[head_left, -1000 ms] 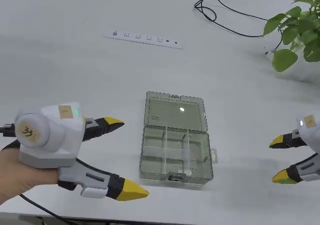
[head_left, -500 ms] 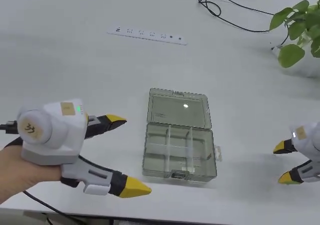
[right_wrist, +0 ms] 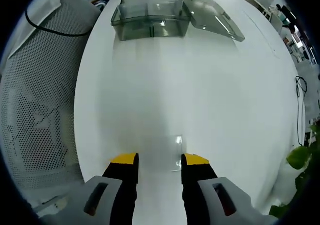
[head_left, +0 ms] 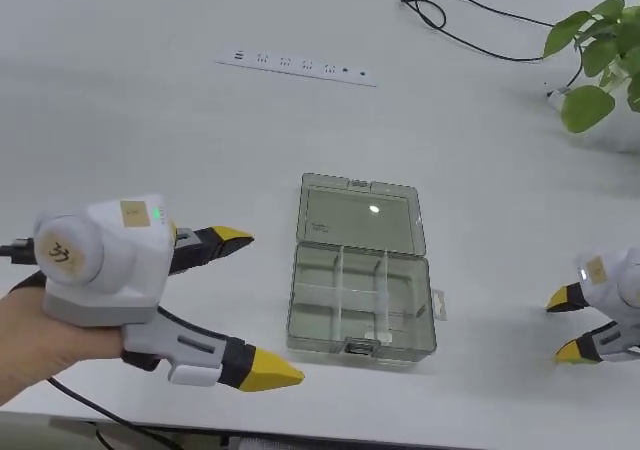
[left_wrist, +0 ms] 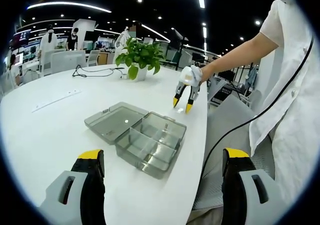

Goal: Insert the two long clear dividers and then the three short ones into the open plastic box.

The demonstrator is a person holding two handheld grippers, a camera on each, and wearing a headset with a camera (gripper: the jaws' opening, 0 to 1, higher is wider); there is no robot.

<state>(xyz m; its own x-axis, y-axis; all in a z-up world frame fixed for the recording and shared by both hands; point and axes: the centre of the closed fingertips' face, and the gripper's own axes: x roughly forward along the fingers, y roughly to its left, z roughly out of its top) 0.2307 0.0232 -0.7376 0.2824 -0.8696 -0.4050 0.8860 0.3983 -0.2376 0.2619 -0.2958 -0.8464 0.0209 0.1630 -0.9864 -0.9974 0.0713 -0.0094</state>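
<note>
The smoky clear plastic box (head_left: 362,300) lies on the white table with its lid (head_left: 360,218) folded back flat. Clear dividers (head_left: 341,292) stand inside and split it into several compartments. My left gripper (head_left: 255,305) hovers to the left of the box, wide open and empty; its own view looks along the jaws at the box (left_wrist: 150,142). My right gripper (head_left: 563,325) is low over the table, well right of the box, open. A small clear piece (right_wrist: 177,147) lies flat on the table just ahead of its fingertips (right_wrist: 195,160), with the box (right_wrist: 150,15) farther off.
A white power strip (head_left: 290,67) and a black cable (head_left: 460,10) lie at the far side, and a potted plant (head_left: 600,60) stands at the back right. The table's front edge runs just below both grippers. A grey mesh chair (right_wrist: 35,85) stands beyond that edge.
My right gripper has dropped a little toward the table's front edge, with its tips closer together. The left gripper and box have kept their places; the head camera drifted slightly.
</note>
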